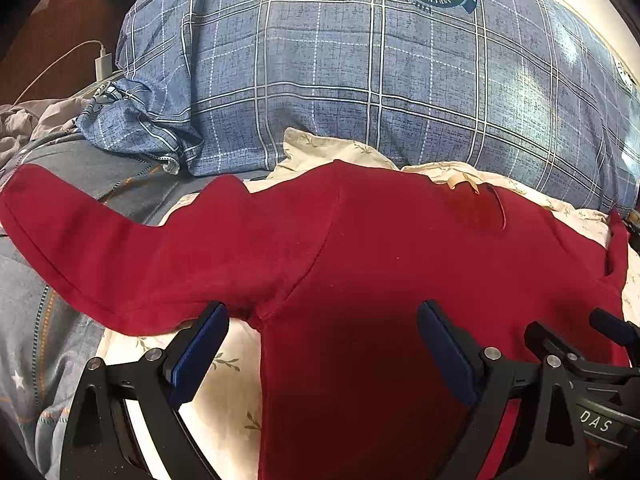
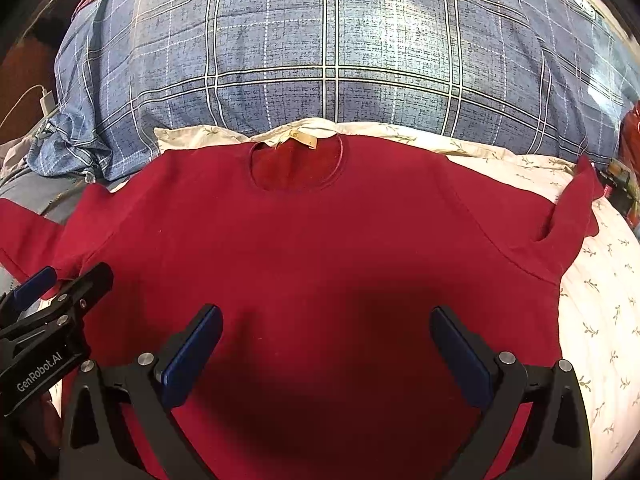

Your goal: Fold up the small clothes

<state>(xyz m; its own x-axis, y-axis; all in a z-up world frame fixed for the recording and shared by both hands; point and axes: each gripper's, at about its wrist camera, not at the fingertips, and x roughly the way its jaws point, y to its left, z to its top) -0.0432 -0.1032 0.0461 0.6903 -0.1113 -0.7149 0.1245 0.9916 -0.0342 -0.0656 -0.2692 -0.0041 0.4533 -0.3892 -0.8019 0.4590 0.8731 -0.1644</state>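
Observation:
A dark red T-shirt (image 2: 320, 240) lies spread flat on a cream floral sheet, neckline and tan label (image 2: 298, 142) at the far side, both short sleeves out to the sides. My right gripper (image 2: 326, 314) hovers open over the shirt's chest, nothing between its blue pads (image 2: 192, 360). My left gripper (image 1: 322, 310) stands open above the shirt's left side near the armpit seam, its left pad (image 1: 198, 356) by the sleeve (image 1: 100, 256). The left gripper (image 2: 60, 280) also shows at the left edge of the right wrist view.
A big blue plaid pillow (image 1: 360, 80) rises right behind the shirt. A blue-grey quilt (image 1: 36, 340) lies to the left, with a white charger and cable (image 1: 102, 62) beyond it. The cream floral sheet (image 2: 600, 320) extends to the right.

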